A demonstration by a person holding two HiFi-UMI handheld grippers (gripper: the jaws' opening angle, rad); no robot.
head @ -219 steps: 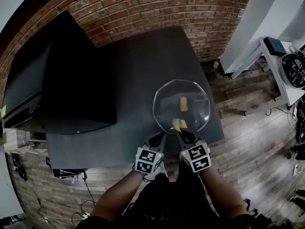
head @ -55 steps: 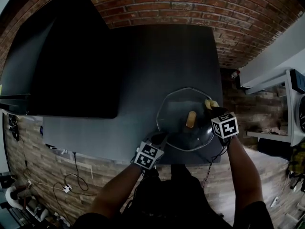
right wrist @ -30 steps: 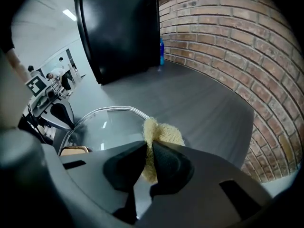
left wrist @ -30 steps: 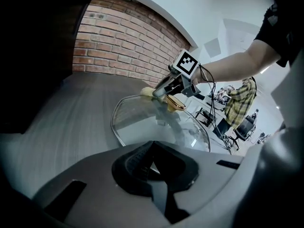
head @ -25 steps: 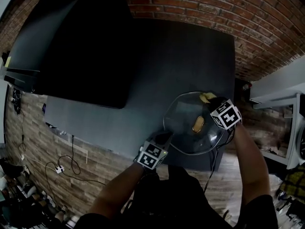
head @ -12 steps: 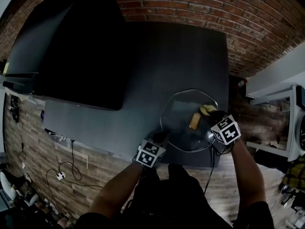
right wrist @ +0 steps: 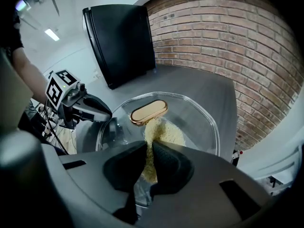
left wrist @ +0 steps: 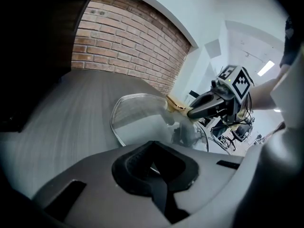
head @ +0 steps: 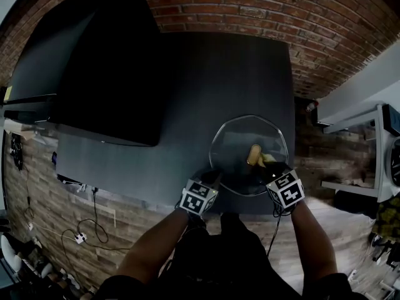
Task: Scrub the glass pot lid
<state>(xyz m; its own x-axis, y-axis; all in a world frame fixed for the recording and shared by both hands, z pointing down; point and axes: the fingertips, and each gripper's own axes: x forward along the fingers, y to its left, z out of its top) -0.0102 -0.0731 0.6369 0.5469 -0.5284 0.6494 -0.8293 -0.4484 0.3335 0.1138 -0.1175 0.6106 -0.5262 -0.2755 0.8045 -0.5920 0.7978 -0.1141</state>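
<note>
One black screen [head: 94, 74] covers the table's [head: 206, 86] 10 o'clock side. Left gripper [left wrist: 152, 148] at table's 6 o'clock edge, jaws closed on lid [head: 240, 139] rim at lid's 7 o'clock. Lid sits on table toward 5 o'clock corner. Gold handle [head: 254, 155] at lid centre. Right gripper [right wrist: 148, 148] clamped on yellow sponge [right wrist: 161, 132]. Sponge pressed to glass, just beside handle at its 4 o'clock.

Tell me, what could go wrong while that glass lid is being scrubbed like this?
The glass pot lid lies close to the near edge of the table, held only at its rim by the left gripper; a hard push might slide it off.
The right gripper pinches just one end of the sponge, which could slip out or snag the gold handle.
</note>
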